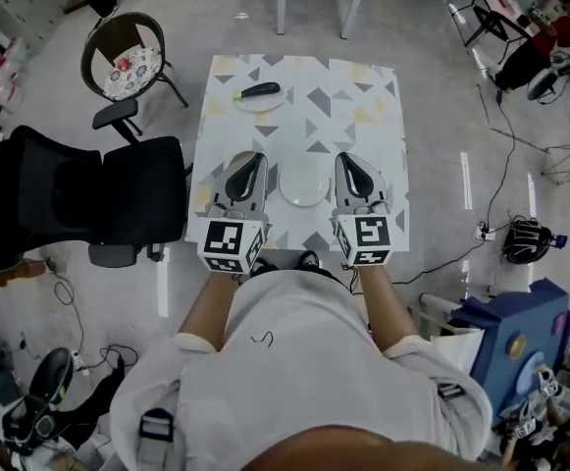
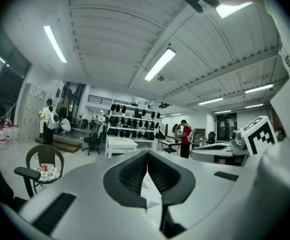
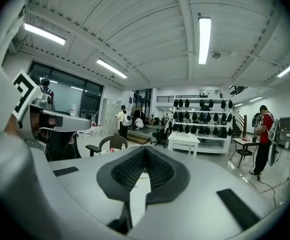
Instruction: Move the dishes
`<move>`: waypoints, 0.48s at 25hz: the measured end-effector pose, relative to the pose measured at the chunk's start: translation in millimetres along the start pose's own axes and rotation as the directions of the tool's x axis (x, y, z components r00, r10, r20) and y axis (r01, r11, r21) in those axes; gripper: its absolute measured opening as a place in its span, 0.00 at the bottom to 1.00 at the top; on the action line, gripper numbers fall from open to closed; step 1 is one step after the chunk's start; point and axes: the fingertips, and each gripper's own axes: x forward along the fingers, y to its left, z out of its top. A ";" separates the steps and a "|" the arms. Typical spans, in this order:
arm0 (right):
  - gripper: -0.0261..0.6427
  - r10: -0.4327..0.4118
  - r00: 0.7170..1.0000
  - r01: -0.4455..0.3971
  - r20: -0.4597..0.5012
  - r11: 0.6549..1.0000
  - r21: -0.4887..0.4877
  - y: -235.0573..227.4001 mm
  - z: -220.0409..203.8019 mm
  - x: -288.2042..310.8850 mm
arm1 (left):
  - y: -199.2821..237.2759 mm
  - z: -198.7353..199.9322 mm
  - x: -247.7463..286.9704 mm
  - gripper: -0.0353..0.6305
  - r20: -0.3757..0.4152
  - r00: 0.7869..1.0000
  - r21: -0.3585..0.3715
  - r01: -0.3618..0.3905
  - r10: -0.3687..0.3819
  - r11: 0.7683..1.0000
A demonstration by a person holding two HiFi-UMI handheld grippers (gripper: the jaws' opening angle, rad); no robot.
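Observation:
An empty white plate (image 1: 303, 183) lies on the patterned table (image 1: 363, 96) near its front edge, between my two grippers. A second white plate (image 1: 261, 97) at the far left of the table carries a dark eggplant (image 1: 258, 91). My left gripper (image 1: 254, 159) rests just left of the empty plate, and its jaws are shut with nothing in them. My right gripper (image 1: 346, 159) sits just right of that plate, also shut and holding nothing. In the left gripper view the left gripper (image 2: 147, 155) points level across the room; in the right gripper view so does the right gripper (image 3: 145, 150).
A black office chair (image 1: 78, 199) stands close to the table's left side. A round chair with a patterned cushion (image 1: 125, 57) is at the far left. A blue box (image 1: 515, 337) and cables lie on the floor to the right.

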 end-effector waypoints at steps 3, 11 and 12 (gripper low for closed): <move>0.03 0.008 1.000 -0.008 0.005 1.000 -0.007 3.3 2.2 0.4 | -0.6 -0.4 -2.9 0.09 0.006 1.000 0.001 -0.003 0.003 1.000; 0.03 0.021 1.000 -0.021 -0.001 1.000 -0.002 8.8 -1.6 -0.3 | 0.4 -2.4 -8.4 0.09 0.006 1.000 0.005 -0.014 0.014 1.000; 0.03 0.023 1.000 -0.023 0.000 1.000 -0.002 9.4 -1.5 0.0 | 0.4 -2.2 -7.9 0.09 0.007 1.000 0.010 -0.015 0.015 1.000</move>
